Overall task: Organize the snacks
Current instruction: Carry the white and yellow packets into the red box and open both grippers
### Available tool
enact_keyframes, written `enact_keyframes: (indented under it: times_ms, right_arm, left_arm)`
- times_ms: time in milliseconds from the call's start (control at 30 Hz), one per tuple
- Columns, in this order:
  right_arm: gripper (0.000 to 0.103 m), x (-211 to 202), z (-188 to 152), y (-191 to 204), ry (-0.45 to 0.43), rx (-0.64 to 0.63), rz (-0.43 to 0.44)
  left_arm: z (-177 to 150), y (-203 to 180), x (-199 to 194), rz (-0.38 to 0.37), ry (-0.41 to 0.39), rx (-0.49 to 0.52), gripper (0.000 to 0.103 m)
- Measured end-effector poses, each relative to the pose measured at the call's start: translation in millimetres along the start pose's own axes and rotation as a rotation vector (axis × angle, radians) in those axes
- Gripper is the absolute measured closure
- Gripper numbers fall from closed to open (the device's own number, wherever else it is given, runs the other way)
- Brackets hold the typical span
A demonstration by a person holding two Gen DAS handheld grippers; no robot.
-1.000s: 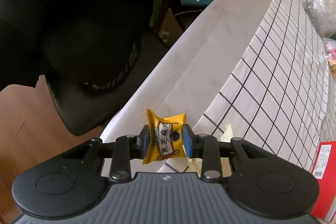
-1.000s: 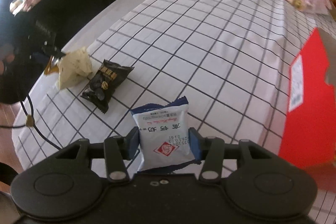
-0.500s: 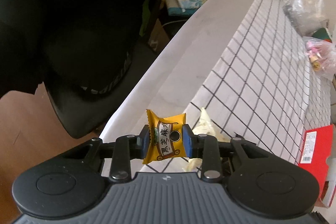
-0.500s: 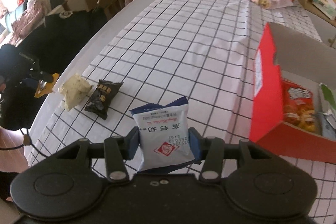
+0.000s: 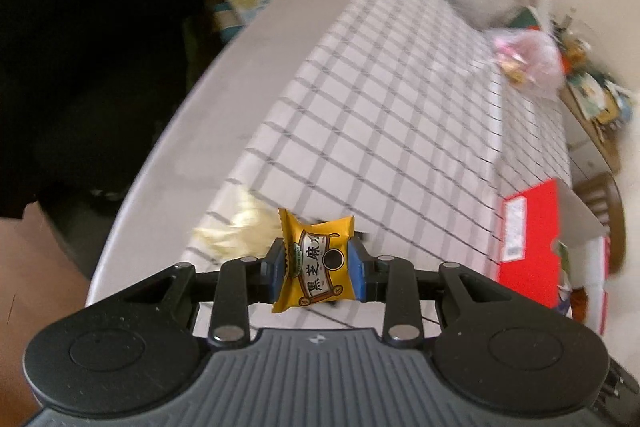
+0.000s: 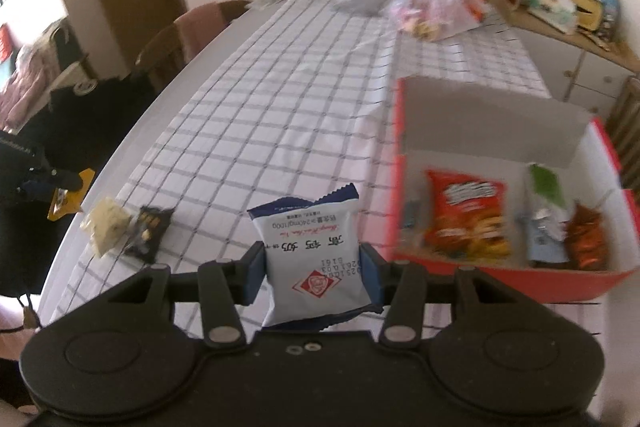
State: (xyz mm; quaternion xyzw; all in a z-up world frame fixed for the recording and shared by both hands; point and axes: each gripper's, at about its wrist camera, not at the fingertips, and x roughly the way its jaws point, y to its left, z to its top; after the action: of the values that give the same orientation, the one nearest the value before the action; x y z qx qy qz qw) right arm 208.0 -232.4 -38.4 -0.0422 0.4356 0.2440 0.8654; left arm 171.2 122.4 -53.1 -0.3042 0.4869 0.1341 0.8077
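Both hands have lifted and swung toward the red box since a second ago: the left gripper (image 5: 316, 269) was looking at the dark chair and tabletop edge, now it faces down the checked tabletop (image 5: 384, 123) with the red box (image 5: 532, 227) at right; the right gripper (image 6: 314, 277) went from seeing only the box's outer wall to looking into its open top, so this reads as the carry leg, with drop-off likely next. Left fingers (image 5: 358, 273) partly closed and clamping the yellow snack packet (image 5: 316, 263) by its sides, held upright off the tabletop; right fingers (image 6: 370, 279) likewise partly closed on the white-and-blue snack packet (image 6: 316, 263), also in the air, near side of the red box (image 6: 500, 281). Grip on both unchanged. Only the right view shows the box contents: an orange chip bag (image 6: 466, 219) and a few other packs already inside, with free room at the left. It also shows two leftovers, a pale wrapped snack (image 6: 106, 227) and a black snack packet (image 6: 150, 233), lying side by side near the tabletop edge, plus the left gripper (image 6: 66, 199) with its yellow packet. Left view shows only the box's outer red wall, and the pale snack (image 5: 240, 231) blurred just beyond the fingers; black packet hidden there
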Motion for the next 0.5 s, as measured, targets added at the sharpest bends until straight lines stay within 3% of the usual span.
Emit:
enact_keyframes:
  times_ms: [500]
  right_arm:
    - [0.055, -34.9, 5.0, -105.2, -0.062, 0.092, -0.122]
  left_arm:
    - [-20.7, -156.7, 10.8, -0.121, 0.008, 0.268, 0.072]
